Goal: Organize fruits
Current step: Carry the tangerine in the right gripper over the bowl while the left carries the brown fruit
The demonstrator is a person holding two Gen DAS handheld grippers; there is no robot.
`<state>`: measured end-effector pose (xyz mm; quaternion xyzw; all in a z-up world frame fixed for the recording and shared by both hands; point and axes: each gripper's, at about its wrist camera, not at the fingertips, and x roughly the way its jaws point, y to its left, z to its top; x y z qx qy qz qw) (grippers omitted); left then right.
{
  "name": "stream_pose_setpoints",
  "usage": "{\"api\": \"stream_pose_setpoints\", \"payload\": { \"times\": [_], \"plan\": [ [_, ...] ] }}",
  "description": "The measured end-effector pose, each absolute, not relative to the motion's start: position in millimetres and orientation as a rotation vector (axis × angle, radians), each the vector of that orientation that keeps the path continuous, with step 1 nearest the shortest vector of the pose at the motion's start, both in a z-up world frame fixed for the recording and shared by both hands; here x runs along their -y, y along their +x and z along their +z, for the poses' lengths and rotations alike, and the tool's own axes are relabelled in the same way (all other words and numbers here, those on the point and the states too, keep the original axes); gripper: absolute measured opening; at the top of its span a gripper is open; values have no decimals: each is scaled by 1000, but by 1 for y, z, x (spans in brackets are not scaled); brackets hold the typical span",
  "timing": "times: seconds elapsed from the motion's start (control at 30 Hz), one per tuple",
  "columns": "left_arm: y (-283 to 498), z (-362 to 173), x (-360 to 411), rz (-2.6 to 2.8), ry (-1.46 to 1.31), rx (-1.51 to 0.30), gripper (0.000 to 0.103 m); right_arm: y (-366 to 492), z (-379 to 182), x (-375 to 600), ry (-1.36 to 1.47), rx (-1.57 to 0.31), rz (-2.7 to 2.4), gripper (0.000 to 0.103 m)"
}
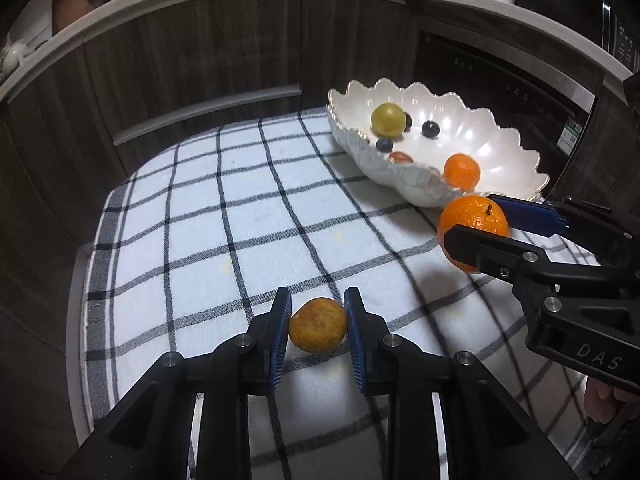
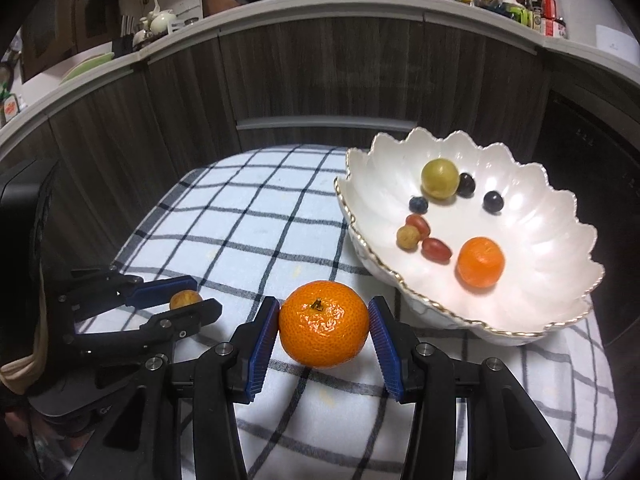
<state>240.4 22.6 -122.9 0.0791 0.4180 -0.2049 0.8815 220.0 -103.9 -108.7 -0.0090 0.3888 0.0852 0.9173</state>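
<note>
Nearest, the left gripper (image 1: 318,330) pinches a small dull-orange fruit (image 1: 318,324) just above the checked cloth (image 1: 200,220); its contact looks slight, though the fisheye blurs this, so it could roll free. Rightward, the right gripper (image 2: 324,332) clamps a mandarin (image 2: 324,324) near the scalloped bowl (image 2: 560,320), whose rim it might clip.

pretty dim kitchen, overhead glare on the white bowl (image 2: 540,208), fisheye bends and darkens everything away from it
</note>
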Motion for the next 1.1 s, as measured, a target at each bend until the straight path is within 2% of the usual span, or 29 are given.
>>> {"api": "stream_pose_setpoints", "payload": {
  "times": [0.57,1.1],
  "plan": [
    [208,-70,7,-407,170,-799,27,180,-53,137,5,-680,138,48],
    [206,-43,67,-423,145,-765,27,166,-29,198,55,-627,46,48]
  ]
}}
